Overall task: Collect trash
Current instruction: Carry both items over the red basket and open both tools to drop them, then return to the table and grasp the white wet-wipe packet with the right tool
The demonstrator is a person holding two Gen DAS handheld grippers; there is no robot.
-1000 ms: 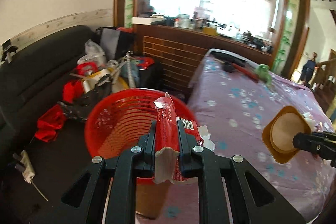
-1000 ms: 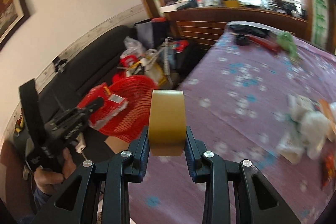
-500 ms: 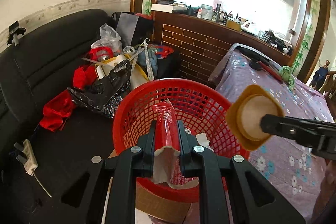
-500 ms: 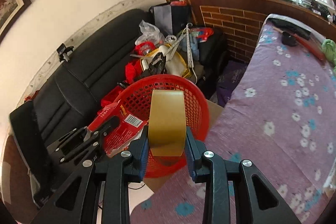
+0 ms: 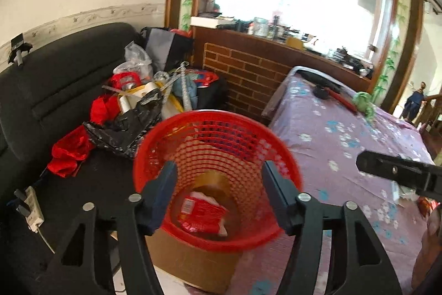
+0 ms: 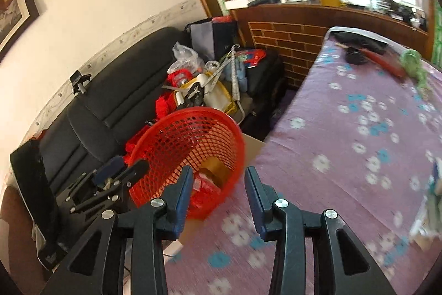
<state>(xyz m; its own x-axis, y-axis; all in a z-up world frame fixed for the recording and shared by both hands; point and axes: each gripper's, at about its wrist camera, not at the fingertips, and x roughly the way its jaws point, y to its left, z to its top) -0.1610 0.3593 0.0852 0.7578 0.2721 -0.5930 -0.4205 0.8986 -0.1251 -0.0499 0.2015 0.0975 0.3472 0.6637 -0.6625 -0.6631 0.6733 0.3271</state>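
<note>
Left tool (image 5: 218, 179) at lower centre of its frame, jaws opening wide, nothing between them, poised above a red mesh basket (image 5: 279, 145). Inside the basket, at its bottom: a red snack wrapper (image 5: 203, 214), and behind it a brown tape roll (image 5: 212, 179). Basket seated on a cardboard box (image 5: 193, 261) between a black sofa (image 5: 41, 90) at left and a purple flowered bed (image 5: 345, 134) at right.

Right tool (image 6: 218, 184) at lower centre of its own frame, jaws opening, empty, over the bed's near edge with the basket (image 6: 176, 129) just beyond its left finger. Tape roll (image 6: 214, 170) and wrapper (image 6: 204, 185) visible through the basket's mouth. Left tool (image 6: 121, 170) seen again at lower left of this frame, beside the basket rim; right tool's dark finger (image 5: 397, 173) reaching in from the right edge of the left frame.

Heaped on the sofa at centre left: a black plastic bag (image 5: 127, 129), red cloth (image 5: 71, 151) and assorted clutter. White and coloured scraps at the blurred right edge of the right frame, too smeared to identify.
</note>
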